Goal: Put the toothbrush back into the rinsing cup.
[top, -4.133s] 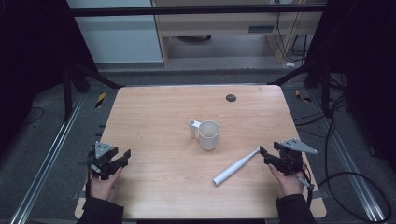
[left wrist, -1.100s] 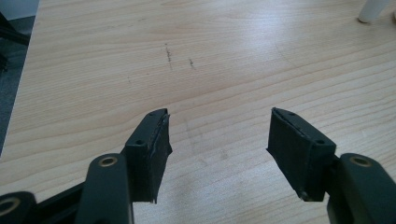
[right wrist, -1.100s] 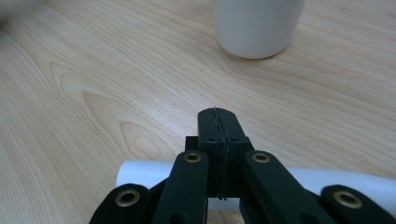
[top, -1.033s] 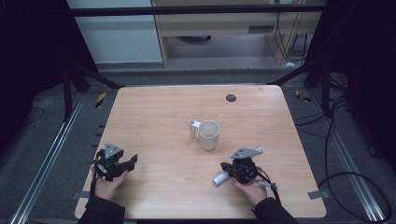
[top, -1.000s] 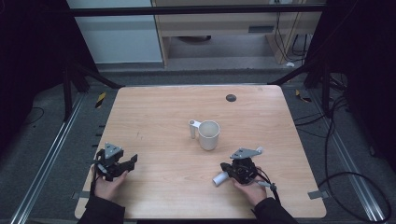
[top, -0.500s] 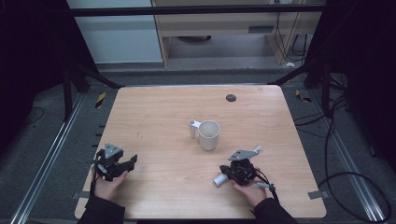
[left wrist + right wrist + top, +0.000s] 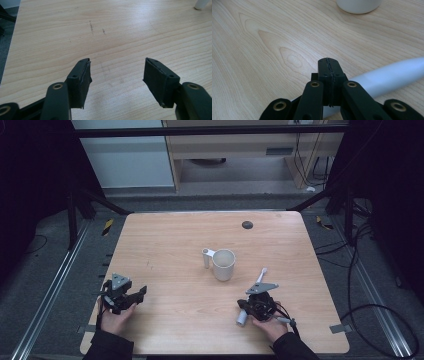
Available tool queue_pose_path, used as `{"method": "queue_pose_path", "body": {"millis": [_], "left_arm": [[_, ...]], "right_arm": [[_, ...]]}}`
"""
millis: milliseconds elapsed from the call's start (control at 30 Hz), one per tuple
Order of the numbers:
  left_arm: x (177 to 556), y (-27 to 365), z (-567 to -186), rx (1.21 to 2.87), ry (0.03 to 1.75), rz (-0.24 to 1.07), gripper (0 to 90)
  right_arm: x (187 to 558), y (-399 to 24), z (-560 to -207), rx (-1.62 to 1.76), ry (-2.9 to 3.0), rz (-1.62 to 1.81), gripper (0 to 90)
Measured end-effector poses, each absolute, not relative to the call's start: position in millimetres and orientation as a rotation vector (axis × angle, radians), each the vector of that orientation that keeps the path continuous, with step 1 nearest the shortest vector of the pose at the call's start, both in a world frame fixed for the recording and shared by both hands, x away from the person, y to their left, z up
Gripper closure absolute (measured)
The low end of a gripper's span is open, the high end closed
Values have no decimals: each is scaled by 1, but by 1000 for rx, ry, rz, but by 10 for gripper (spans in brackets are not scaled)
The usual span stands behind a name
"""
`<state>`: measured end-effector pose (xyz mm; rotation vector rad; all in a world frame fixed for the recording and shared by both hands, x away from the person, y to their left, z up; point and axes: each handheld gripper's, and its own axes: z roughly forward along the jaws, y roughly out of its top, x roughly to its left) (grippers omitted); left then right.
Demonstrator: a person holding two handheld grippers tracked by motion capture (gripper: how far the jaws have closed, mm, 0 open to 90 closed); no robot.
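Right gripper jaws pressed together over the electric toothbrush lying beneath them, apparently gripping nothing; left gripper gapes, idle.

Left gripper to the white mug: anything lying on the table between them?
Nothing. In the high view, bare wood runs from the left gripper to the mug. The left gripper view shows faint dark scuffs ahead of its open jaws.

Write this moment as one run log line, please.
left gripper: open, over table | right gripper: fingers shut, nothing between them, over white toothbrush | mug: upright, mid-table
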<state>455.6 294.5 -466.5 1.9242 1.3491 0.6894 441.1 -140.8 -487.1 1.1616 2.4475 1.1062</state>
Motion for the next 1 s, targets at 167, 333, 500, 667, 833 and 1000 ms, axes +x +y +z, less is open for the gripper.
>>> {"method": "queue_pose_path", "body": {"millis": [167, 333, 500, 667, 833, 1000], "left_arm": [[455, 295, -466, 1923, 1350, 690, 377], [455, 295, -467, 1922, 1352, 690, 377], [455, 295, -467, 1922, 1352, 690, 377], [455, 295, -467, 1922, 1352, 691, 377], [455, 295, -467, 1922, 1352, 689, 376], [455, 296, -467, 1923, 1354, 687, 374]], "right_arm": [[439, -144, -487, 1160, 2457, 1096, 899], [437, -147, -488, 1169, 2460, 1091, 899], [437, -148, -488, 1166, 2462, 1081, 899], [437, -148, -487, 1168, 2464, 1078, 898], [436, -150, -486, 1162, 2454, 1089, 897], [435, -156, -478, 1174, 2412, 1104, 855]]}}
